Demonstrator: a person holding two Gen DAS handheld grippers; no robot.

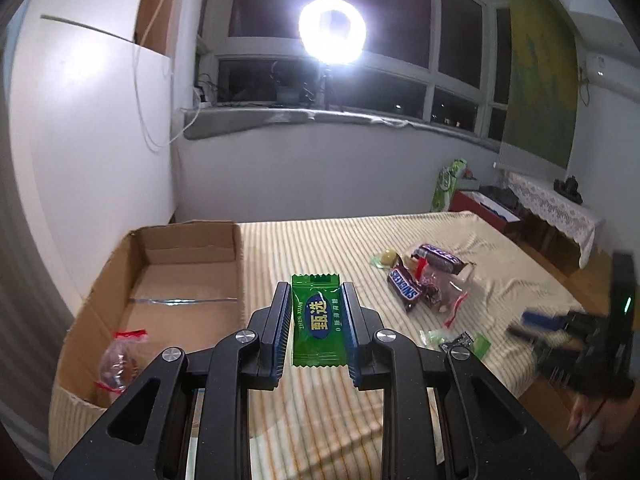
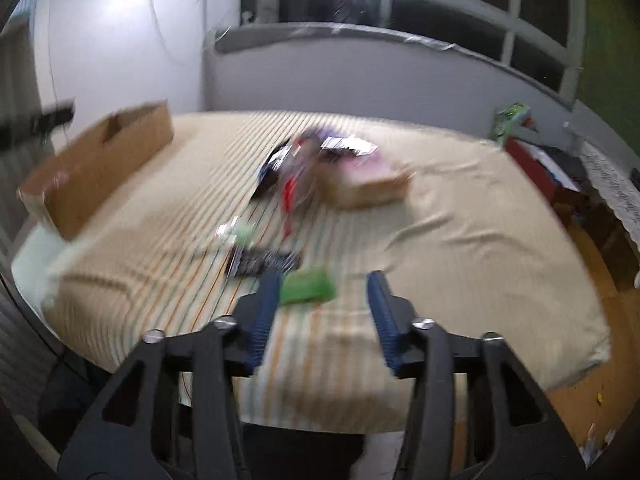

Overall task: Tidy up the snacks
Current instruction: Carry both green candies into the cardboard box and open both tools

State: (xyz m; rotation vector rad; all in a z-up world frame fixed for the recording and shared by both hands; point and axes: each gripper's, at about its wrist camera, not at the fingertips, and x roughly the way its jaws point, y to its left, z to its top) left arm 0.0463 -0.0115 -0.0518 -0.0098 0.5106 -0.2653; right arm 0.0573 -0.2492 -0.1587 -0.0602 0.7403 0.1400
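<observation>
My left gripper (image 1: 316, 320) jaws pinch the green candy (image 1: 316, 316); cardboard box (image 1: 188, 280) lies just left (right gripper (image 2: 322, 304) jaws parted, empty).

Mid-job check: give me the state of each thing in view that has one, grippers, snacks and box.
Left hand-held gripper: shut on the green candy packet.
Green candy packet: held off the bed.
Right hand-held gripper: open, nothing between its pads.
Cardboard box: open-topped, flaps up.
Clear wrapped snack: lying inside the box.
Snickers bars: sealed, piled loose on the bed.
Small green packet: lying flat on the bed.
</observation>
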